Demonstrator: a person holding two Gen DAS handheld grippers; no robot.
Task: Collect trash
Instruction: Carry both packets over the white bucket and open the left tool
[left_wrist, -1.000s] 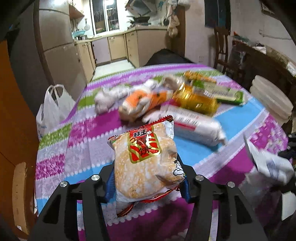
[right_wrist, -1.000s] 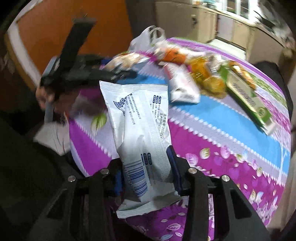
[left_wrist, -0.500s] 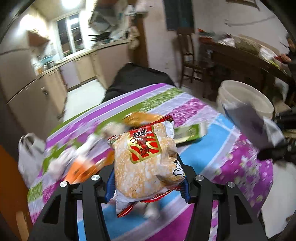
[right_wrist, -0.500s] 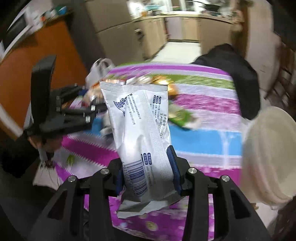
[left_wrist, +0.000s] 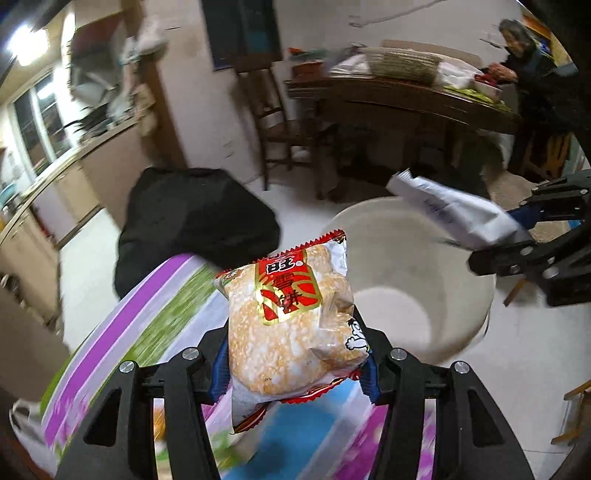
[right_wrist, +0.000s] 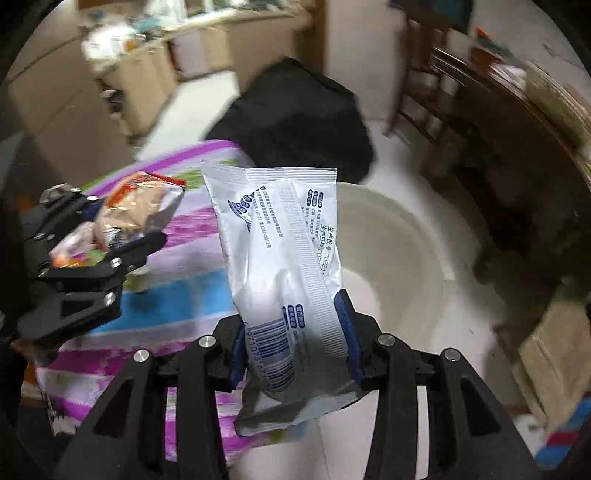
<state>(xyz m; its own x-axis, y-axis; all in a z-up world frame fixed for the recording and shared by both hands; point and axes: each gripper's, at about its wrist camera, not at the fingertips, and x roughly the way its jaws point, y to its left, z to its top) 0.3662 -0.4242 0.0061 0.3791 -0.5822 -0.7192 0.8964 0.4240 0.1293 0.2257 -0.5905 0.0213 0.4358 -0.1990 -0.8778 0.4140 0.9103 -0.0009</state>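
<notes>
Two packets, one per gripper: the left gripper (left_wrist: 295, 363) clamps a cracker packet (left_wrist: 291, 317), and the right gripper (right_wrist: 295, 341), jaws easing apart, grips a white pouch (right_wrist: 284, 269). Both have swung from table (left_wrist: 155, 317) to above one bucket (right_wrist: 413, 258).

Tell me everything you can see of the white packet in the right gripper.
The white packet is a crinkled, matte plastic wrapper with blue print, a barcode near the bottom and a ribbed seam down its length. It stands roughly upright between the right gripper's blue pads, whose jaws are opening, its lower end creased. Behind it sits the white bucket.
</notes>
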